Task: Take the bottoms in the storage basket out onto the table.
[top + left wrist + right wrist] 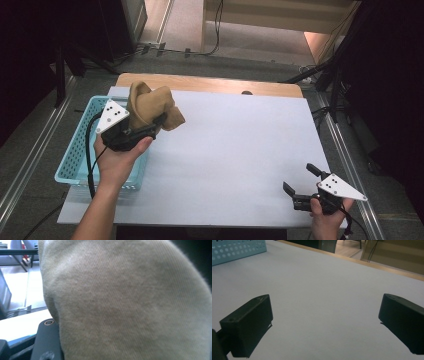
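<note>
Up at the far left of the table, a tan knitted cloth is held bunched in the left gripper, its jaws clamped tight on the fabric. The bundle is lifted clear of the white tabletop, just beside the right wall of the light-blue perforated basket, which is set at the table's left edge. Part of the cloth is draped over the gripper's dark body, and the grey three-cornered plate is seen on its left side, above the basket. In the left gripper view, the ribbed weave of the cloth is pressed right up against the lens, with one black jaw seen at the lower left. Over at the near right corner, the right gripper is held low over the white surface, well apart from the cloth, its jaws spread wide with nothing between them. In the right gripper view, bare white tabletop is seen between the two black jaws, and a corner of the basket is caught at the upper left. The table's wooden edge is visible along the far side.
</note>
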The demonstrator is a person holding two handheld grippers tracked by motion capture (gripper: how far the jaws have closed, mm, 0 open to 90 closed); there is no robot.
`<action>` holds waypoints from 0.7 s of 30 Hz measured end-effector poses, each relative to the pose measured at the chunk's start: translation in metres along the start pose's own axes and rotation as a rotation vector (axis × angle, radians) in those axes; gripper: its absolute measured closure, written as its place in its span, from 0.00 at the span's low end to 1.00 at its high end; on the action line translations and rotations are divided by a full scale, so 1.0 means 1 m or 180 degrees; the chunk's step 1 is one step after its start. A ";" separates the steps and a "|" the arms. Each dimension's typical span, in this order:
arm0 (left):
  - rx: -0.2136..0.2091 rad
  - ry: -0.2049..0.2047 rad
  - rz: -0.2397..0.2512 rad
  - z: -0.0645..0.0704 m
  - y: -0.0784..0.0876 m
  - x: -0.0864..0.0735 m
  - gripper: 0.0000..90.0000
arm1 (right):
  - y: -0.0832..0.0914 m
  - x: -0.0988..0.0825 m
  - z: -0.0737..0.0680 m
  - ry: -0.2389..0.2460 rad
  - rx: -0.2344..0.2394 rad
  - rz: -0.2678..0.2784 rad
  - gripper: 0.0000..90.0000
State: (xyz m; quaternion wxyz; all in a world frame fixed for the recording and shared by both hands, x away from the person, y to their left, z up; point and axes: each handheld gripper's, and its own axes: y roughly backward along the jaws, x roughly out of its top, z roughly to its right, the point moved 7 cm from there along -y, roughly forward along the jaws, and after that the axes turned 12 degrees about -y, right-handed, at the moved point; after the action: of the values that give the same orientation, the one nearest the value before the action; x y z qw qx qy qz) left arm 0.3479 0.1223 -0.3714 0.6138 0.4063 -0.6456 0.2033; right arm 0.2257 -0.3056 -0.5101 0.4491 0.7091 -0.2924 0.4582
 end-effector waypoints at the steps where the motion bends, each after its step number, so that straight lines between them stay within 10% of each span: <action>1: -0.0012 -0.0015 -0.0001 0.002 -0.001 0.000 0.35 | 0.000 0.000 0.000 0.0000 0.0000 0.0000 0.00; 21: -0.0264 -0.0062 0.0014 0.039 -0.018 0.006 0.35 | 0.000 0.000 0.002 -0.0017 -0.0008 0.0001 0.00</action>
State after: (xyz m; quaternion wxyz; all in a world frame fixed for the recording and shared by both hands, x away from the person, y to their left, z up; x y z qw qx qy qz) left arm 0.3380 0.0809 -0.3765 0.6234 0.3810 -0.6603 0.1738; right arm 0.2261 -0.3071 -0.5105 0.4492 0.7097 -0.2943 0.4560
